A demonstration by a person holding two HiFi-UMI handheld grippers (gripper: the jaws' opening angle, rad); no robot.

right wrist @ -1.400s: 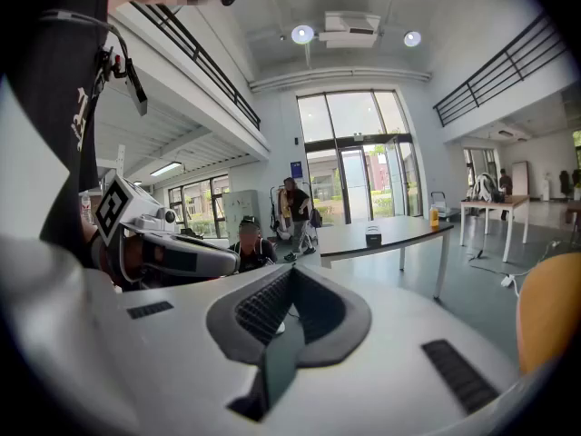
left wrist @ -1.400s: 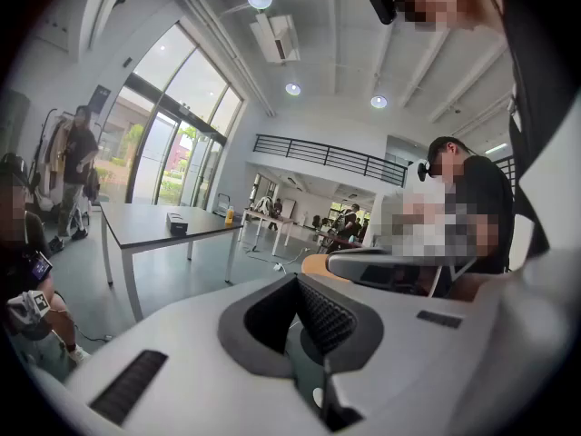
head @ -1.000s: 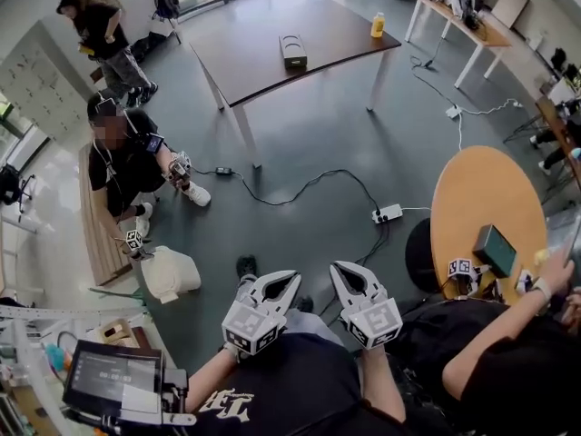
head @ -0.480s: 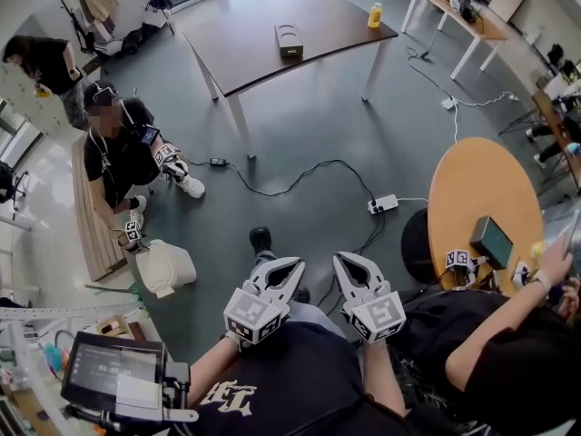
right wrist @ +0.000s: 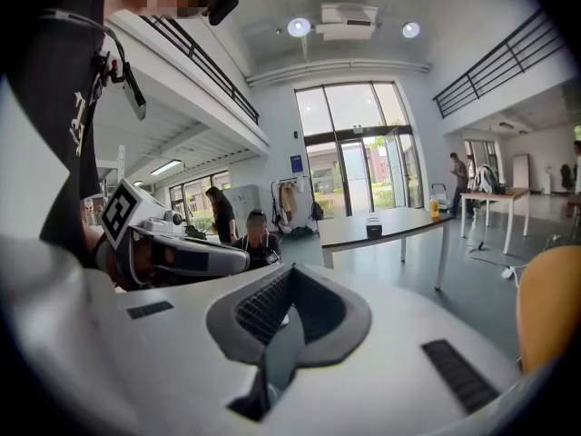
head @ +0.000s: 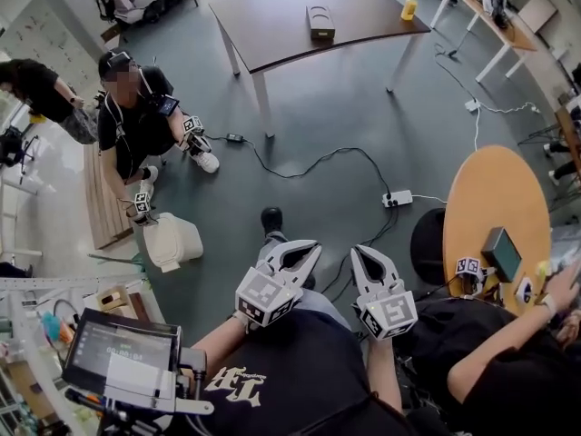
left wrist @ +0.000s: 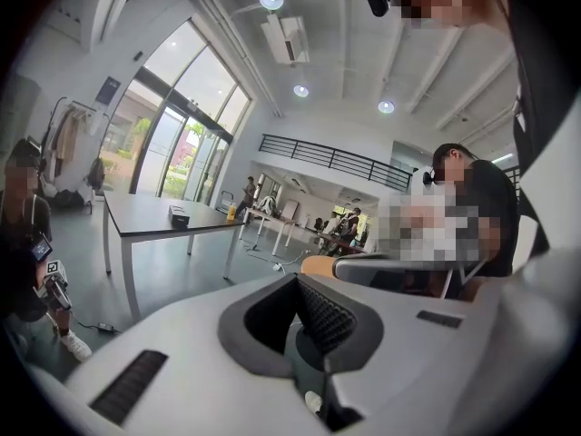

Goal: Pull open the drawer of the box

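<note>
Head camera swung: dark table (head: 272, 27), box (head: 320, 21) and yellow bottle (head: 409, 8) on it slid right and up, toward top edge. Standing person in black (head: 41, 87) walked from frame top to left edge, now bent over. Seated person (head: 136, 121) higher in frame. Left gripper (head: 307, 246), right gripper (head: 362, 256) shifted slightly right. Shoe (head: 270, 219) farther ahead of left gripper.

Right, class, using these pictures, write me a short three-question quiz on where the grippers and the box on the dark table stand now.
1. True or false: the small dark box on the dark table lies far from the left gripper and the right gripper.
2. The right gripper's jaws are: A) together, empty; B) closed on a cable; C) wide apart.
3. What colour is the bottle on that table?
Key: 1 true; 2 A; 3 yellow.
</note>
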